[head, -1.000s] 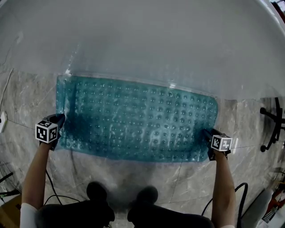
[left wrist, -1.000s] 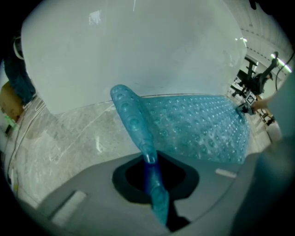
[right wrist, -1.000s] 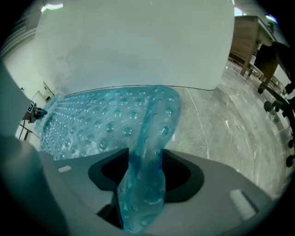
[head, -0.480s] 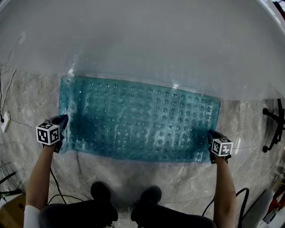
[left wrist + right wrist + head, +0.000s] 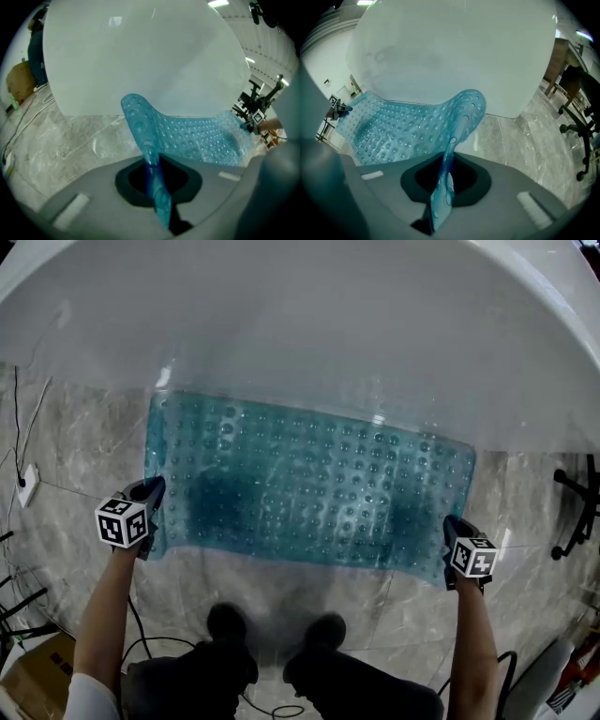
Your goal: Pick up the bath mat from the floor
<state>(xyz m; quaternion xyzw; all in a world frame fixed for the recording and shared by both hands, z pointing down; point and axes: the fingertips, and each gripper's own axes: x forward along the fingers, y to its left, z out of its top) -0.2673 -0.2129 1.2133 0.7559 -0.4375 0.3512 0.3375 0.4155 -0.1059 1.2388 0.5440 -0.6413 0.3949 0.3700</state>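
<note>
Pinching the mat (image 5: 309, 488) by its short ends, the left gripper (image 5: 153, 491) and right gripper (image 5: 454, 523) were both clamped on it, the right's jaws having just been closing.

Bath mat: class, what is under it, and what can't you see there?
Grey marble floor shows around the mat. Through its translucent teal plastic only dark patches show; the bumps blur anything else beneath. Its far edge meets the white tub.

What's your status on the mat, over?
Left gripper shut on bath mat; right gripper just closed fingers on it. Mat's near edge lifted. Bathtub behind, nothing blocking.
</note>
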